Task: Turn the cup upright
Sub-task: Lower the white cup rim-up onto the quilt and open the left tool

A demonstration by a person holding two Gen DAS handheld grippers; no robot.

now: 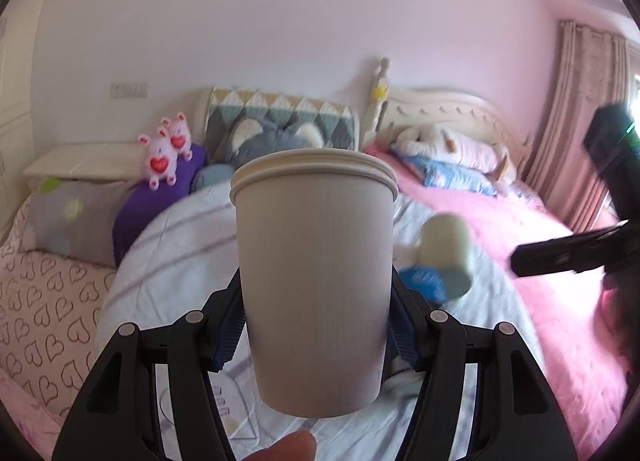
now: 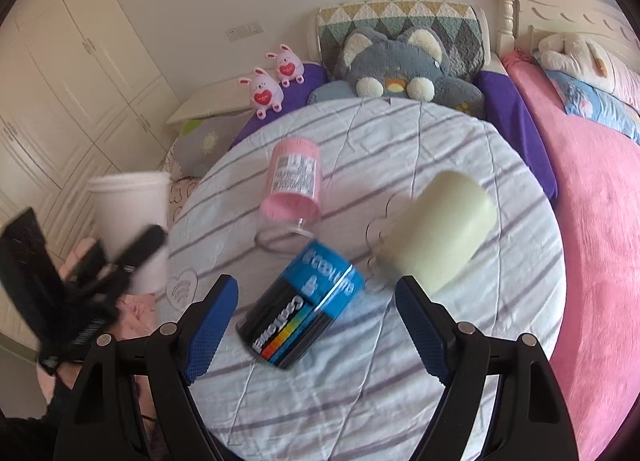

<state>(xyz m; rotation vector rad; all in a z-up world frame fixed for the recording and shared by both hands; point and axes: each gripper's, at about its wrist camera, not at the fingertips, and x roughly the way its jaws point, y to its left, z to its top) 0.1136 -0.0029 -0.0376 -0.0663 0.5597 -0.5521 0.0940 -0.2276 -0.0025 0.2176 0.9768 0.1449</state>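
left wrist view: the left gripper (image 1: pixel 316 325), a black two-finger tool with blue ribbed pads (image 1: pixel 230 335), is clamped on a plain grey-white tapered paper cup (image 1: pixel 314 281). the cup stands upright between the fingers, its rolled rim at the top and its narrower base low, close to the lens. a fingertip (image 1: pixel 290 447) of the person shows just below the cup's base. beyond the cup, on a round table under a white cloth with lilac stripes (image 1: pixel 168 245), a cream cup (image 1: pixel 444 247) and a blue cup (image 1: pixel 422 285) lie blurred to the tool's right. further right, the black right gripper (image 1: pixel 568 251) enters from the edge.

right wrist view: the right gripper (image 2: pixel 316 321) hangs with its blue-padded fingers (image 2: pixel 210 327) spread wide, grasping nothing. between and just beyond them a blue and black glass cup with a rainbow label (image 2: pixel 304 307) lies on its side on the striped cloth (image 2: pixel 440 381). ahead and to the right a pale cream cylindrical cup (image 2: pixel 438 231) lies tipped over; ahead and slightly left a pink labelled glass cup (image 2: pixel 292 183) also lies on its side. far left, off the table's edge, the left gripper (image 2: pixel 132 257) holds the white paper cup (image 2: pixel 130 217) mouth up. behind the table a grey cat plush (image 2: pixel 404 69) and two small pink bunny toys (image 2: pixel 276 75) sit on the bed.
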